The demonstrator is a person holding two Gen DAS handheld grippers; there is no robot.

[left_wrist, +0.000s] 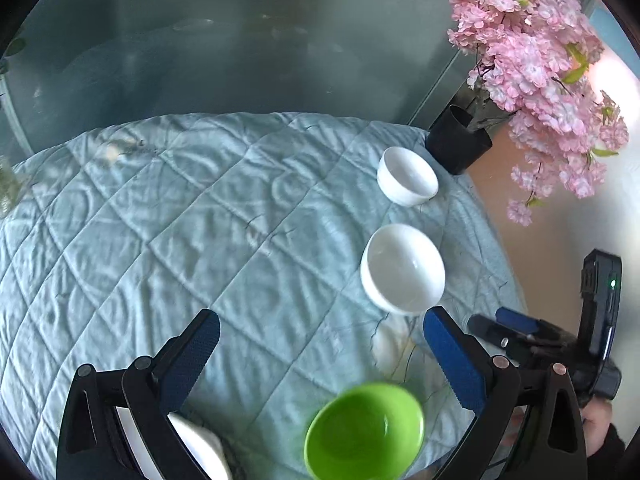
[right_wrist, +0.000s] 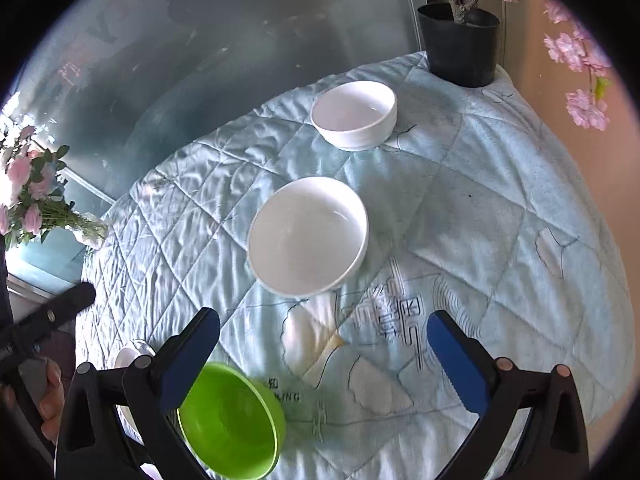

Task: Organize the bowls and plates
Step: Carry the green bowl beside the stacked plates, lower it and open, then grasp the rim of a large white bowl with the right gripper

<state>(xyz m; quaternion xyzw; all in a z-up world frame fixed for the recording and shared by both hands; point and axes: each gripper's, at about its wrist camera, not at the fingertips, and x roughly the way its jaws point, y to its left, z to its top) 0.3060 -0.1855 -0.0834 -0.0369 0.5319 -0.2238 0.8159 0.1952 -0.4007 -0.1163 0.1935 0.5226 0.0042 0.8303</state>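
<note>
In the left wrist view the left gripper (left_wrist: 320, 332) stands spread wide and empty above the quilted desk (left_wrist: 140, 220), a green bowl (left_wrist: 364, 432) below two white bowls (left_wrist: 402, 268), while in the right wrist view the right gripper (right_wrist: 324, 332) gapes empty too, the blurred green bowl (right_wrist: 230, 420) seemingly tilted by its left finger.

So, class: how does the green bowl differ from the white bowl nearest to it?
The green bowl is bright green and tilted on its side; the nearer white bowl is white and sits upright. The green bowl also lies closest to the cameras, the white one farther up the quilt. Both are empty, round and ungripped.
</note>
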